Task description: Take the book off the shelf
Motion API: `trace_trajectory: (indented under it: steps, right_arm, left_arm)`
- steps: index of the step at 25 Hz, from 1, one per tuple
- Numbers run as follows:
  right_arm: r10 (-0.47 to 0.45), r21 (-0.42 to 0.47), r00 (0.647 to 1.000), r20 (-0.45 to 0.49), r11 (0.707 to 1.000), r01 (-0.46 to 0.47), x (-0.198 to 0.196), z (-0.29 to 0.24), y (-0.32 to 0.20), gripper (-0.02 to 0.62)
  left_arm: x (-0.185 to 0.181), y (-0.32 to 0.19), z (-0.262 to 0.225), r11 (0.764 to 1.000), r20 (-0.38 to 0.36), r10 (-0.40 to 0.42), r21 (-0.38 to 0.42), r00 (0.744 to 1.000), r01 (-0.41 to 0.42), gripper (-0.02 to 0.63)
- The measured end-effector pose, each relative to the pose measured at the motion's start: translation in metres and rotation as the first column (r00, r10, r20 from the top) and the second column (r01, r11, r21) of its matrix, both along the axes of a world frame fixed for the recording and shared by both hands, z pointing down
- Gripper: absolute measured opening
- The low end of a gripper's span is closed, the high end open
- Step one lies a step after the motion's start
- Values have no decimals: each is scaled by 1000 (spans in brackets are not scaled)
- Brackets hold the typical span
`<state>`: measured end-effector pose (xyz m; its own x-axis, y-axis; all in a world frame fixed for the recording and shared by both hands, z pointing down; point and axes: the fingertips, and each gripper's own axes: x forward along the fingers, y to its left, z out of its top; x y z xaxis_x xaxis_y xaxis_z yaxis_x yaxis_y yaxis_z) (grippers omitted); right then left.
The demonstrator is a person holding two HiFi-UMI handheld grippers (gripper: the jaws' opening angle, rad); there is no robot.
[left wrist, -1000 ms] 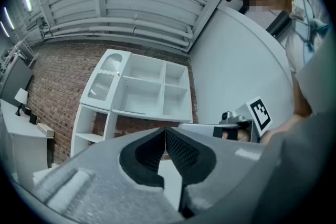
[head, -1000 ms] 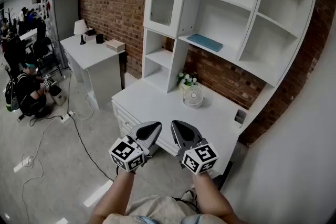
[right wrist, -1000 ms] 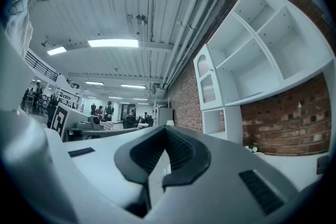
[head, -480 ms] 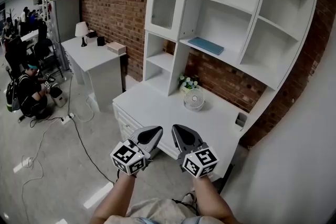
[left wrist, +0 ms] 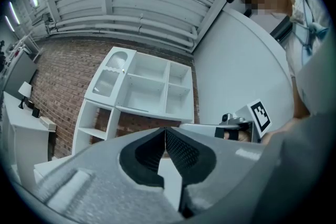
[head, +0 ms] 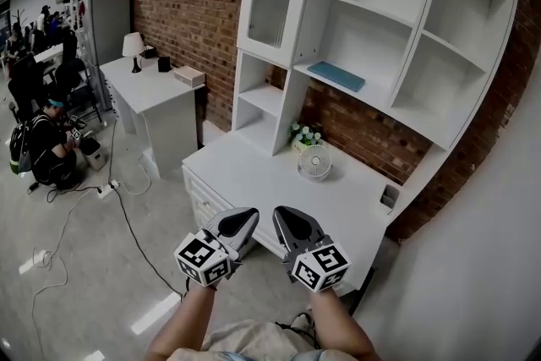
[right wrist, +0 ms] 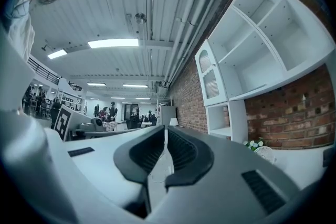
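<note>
The book – a thin teal one – lies flat on the lower board of the middle compartment of the white shelf unit, close to that board's front edge and nearer its left end. The unit stands on a white desk against a brick wall. On the desk, near its back edge below the book, a small white fan stands just in front of a pot of flowers.

Both grippers hover side by side in front of the desk's front edge, well apart from the shelf and the book. The left gripper has its jaws pressed together with nothing between them – its own view shows the ribbed pads meeting at the tips. The right gripper is likewise closed and empty, with its pads together. At the far left a person crouches on the floor beside a second desk that carries a lamp.
</note>
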<state>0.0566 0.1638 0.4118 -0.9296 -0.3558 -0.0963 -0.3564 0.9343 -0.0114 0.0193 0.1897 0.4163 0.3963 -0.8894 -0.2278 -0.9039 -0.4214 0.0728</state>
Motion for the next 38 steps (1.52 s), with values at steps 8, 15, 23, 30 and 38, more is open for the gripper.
trace_trajectory:
  steps: [8, 15, 23, 30, 38]
  right_arm:
    - [1, 45, 998, -57, 999, 2, -7, -5, 2, 18]
    - [3, 60, 996, -92, 998, 2, -7, -5, -20, 18]
    - [2, 102, 992, -126, 995, 11, -22, -7, -84, 20]
    - [4, 71, 995, -104, 997, 3, -31, -14, -156, 60]
    - [10, 63, 993, -117, 998, -3, -33, -20, -228, 74]
  left_arm:
    - [-8, 5, -10, 1000, -13, 6, 5, 1000, -6, 11]
    - [-10, -15, -14, 1000, -40, 19, 5, 999, -19, 11]
    - [-22, -81, -11, 999, -16, 36, -20, 999, -36, 11]
    - [-24, -158, -14, 995, -6, 92, -34, 996, -92, 11]
    - [-25, -238, -26, 992, -8, 125, -27, 992, -125, 11]
